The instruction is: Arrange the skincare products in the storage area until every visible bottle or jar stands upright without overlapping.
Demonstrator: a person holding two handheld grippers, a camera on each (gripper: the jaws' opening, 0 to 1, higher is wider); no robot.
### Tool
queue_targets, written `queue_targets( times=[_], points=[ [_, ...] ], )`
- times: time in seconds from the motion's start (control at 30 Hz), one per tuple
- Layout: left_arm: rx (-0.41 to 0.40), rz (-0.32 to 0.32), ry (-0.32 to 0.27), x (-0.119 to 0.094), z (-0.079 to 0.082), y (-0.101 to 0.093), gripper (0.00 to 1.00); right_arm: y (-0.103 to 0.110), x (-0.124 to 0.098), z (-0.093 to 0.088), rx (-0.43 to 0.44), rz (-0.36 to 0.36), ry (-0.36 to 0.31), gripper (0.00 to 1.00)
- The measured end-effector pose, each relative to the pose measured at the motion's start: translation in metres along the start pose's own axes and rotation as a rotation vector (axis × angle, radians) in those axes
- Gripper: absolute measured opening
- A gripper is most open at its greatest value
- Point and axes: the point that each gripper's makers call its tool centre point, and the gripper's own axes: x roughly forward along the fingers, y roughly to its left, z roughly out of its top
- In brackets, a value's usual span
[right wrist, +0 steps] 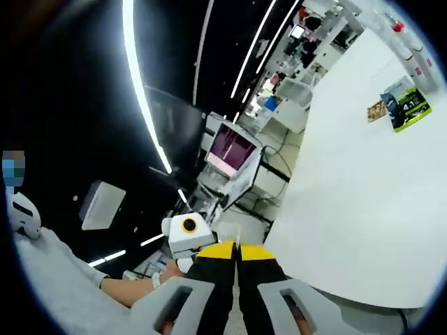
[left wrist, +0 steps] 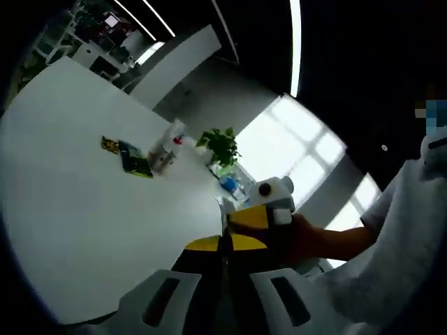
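With both my fingers (left wrist: 225,262) (right wrist: 237,262) closed and empty, the bottles (left wrist: 166,150) far ahead look light, slippery; I'd grip mid-body.

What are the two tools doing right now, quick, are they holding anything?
Left tool: jaws shut together, holding nothing, raised away from the white table.
Right tool: jaws shut together, holding nothing, off the table's edge.
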Motion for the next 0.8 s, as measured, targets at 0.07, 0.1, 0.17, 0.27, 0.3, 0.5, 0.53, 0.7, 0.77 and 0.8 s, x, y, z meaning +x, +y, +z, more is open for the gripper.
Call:
queue_targets(
  times=[0.07,0.1,0.17,0.27,0.3,0.5,0.53,0.7,0.77,0.8],
  points=[
    [-0.017,0.01,-0.023,-0.002,0.005,0.003,0.0,-0.002,-0.001,-0.005,-0.017,-0.014,0.024,0.02],
    [-0.026,0.009,-0.03,-0.003,0.006,0.004,0.0,-0.002,-0.001,-0.009,-0.021,-0.015,0.041,0.04],
    [-0.046,0.009,-0.062,-0.005,0.012,0.006,0.0,0.0,-0.002,-0.018,-0.056,-0.017,0.082,0.0],
    [-0.063,0.01,-0.061,-0.004,0.012,0.006,0.0,0.007,-0.002,-0.017,-0.086,-0.003,0.067,0.0],
    [-0.075,-0.002,-0.064,-0.005,0.013,0.006,0.0,0.006,-0.002,-0.016,-0.097,-0.003,0.066,0.0],
    [-0.069,0.001,-0.103,-0.01,0.021,0.006,0.01,0.008,-0.001,-0.013,-0.074,0.01,0.063,0.0],
    [-0.074,-0.001,-0.108,-0.01,0.022,0.006,0.0,0.008,-0.002,-0.013,-0.066,0.014,0.069,0.0],
    [-0.067,0.019,-0.108,-0.008,0.021,0.008,0.0,0.004,0.0,-0.011,-0.099,-0.01,0.076,0.0],
    [-0.063,0.03,-0.109,-0.009,0.021,0.011,0.0,0.002,0.001,-0.011,-0.102,-0.025,0.072,0.0],
    [-0.059,0.04,-0.108,-0.009,0.021,0.012,0.0,0.001,0.001,-0.012,-0.095,-0.017,0.074,0.0]
  ],
)
